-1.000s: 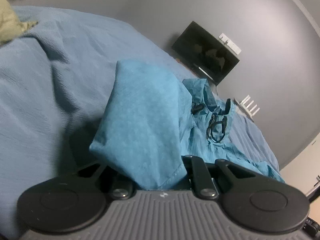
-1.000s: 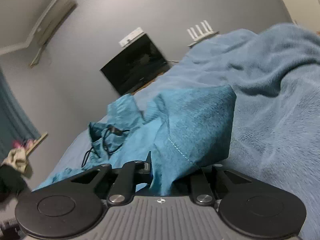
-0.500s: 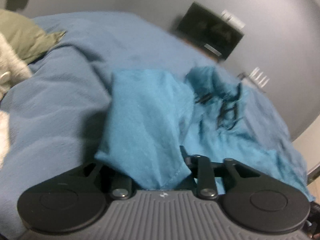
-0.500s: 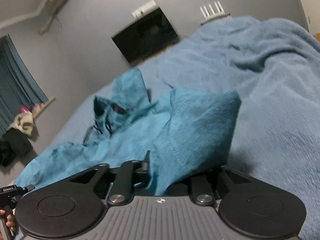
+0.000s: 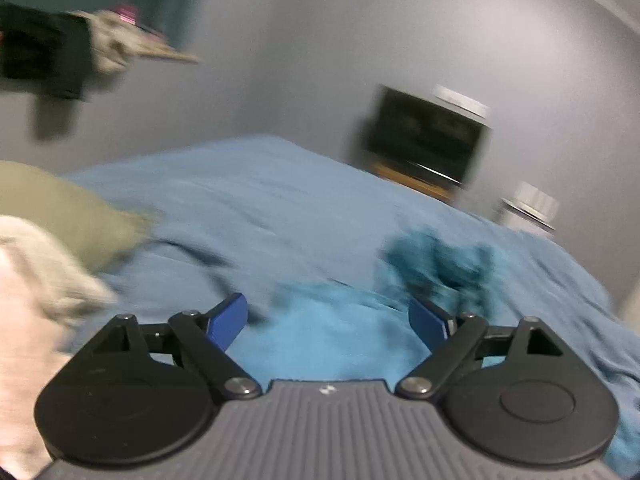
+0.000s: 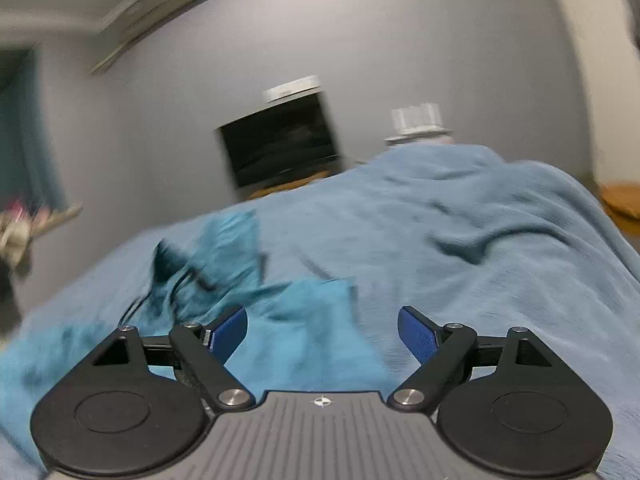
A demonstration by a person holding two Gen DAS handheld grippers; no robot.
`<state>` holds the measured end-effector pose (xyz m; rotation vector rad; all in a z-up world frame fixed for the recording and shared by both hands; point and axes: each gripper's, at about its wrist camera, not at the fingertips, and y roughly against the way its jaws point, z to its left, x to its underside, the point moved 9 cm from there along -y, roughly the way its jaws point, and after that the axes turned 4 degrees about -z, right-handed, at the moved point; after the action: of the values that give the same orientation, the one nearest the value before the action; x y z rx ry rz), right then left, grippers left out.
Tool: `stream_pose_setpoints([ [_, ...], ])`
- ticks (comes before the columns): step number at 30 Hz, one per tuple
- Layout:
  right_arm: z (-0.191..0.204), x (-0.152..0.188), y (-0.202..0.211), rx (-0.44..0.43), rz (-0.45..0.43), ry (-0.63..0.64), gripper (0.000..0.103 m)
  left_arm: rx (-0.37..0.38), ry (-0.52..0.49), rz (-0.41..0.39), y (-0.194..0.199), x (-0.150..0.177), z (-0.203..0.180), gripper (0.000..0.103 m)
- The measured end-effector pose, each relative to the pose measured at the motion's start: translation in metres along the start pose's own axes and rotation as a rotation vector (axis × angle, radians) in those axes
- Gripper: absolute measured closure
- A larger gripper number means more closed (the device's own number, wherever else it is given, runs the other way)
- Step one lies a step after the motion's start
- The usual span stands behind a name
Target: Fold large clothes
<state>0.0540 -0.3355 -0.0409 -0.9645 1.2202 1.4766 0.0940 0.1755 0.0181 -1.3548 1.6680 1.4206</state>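
Observation:
A teal hooded garment [image 5: 332,336] lies on the blue bedspread [image 5: 260,208], its hood [image 5: 436,264] bunched further back. My left gripper [image 5: 326,322] hovers above its near fold, jaws opening wide, blue pads [image 5: 226,322] clear of the cloth. In the right wrist view the same teal garment [image 6: 304,336] spreads left and forward, with a black drawstring [image 6: 188,280] near the hood. My right gripper [image 6: 322,330] hangs over its near edge, jaws opening, nothing pressed between the pads [image 6: 418,334]. Both views are motion-blurred.
An olive cloth [image 5: 68,216] and a pale cloth [image 5: 32,304] sit at the bed's left side. A dark screen [image 5: 428,140] stands against the grey wall beyond the bed, a white ribbed object [image 5: 528,204] beside it. Clothes hang on the left wall [image 5: 52,52].
Both grippers were shut on folds of the teal garment; both have let go and stand wide apart. The cloth has dropped flat onto the bed, and both cameras have lifted and rolled.

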Motion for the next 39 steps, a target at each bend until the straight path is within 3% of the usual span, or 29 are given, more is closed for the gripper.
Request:
stream_pose_setpoints([
  [2,0.024,0.001,-0.004,-0.044,0.003,0.07,0.026,0.085,-0.054,0.051,-0.018,0.013,-0.03,0.016],
  [4,0.041,0.004,-0.012,-0.068,0.017,0.137,0.03,0.116,-0.151,0.093,-0.037,0.034,-0.054,0.016],
  [8,0.047,0.026,-0.038,-0.016,0.194,0.201,0.03,0.039,-0.283,0.197,-0.073,0.08,-0.058,0.016],
  [10,0.03,0.038,-0.053,0.08,0.303,0.154,0.03,-0.045,-0.281,0.254,-0.085,0.101,-0.035,0.016],
  [13,0.01,0.042,-0.063,0.114,0.362,0.013,0.033,-0.029,-0.155,0.285,-0.083,0.105,-0.019,0.016],
  [16,0.009,0.041,-0.063,0.116,0.354,-0.018,0.033,-0.049,-0.139,0.266,-0.081,0.091,-0.027,0.016],
  [20,0.015,0.033,-0.055,0.069,0.259,-0.026,0.019,0.077,-0.143,0.236,-0.086,0.077,-0.076,0.015],
  [27,0.016,0.029,-0.056,0.052,0.22,-0.03,0.018,0.241,-0.285,0.236,-0.126,0.089,-0.176,0.011],
  [33,0.039,0.017,-0.065,0.003,0.187,0.044,0.018,0.19,-0.443,0.288,-0.142,0.146,-0.16,0.011],
  [36,0.063,0.004,-0.092,-0.05,0.192,0.101,0.018,0.193,-0.419,0.351,-0.149,0.166,-0.15,0.011],
  [39,0.087,-0.014,-0.133,-0.091,0.194,0.111,0.019,0.199,-0.415,0.35,-0.15,0.164,-0.15,0.009],
])
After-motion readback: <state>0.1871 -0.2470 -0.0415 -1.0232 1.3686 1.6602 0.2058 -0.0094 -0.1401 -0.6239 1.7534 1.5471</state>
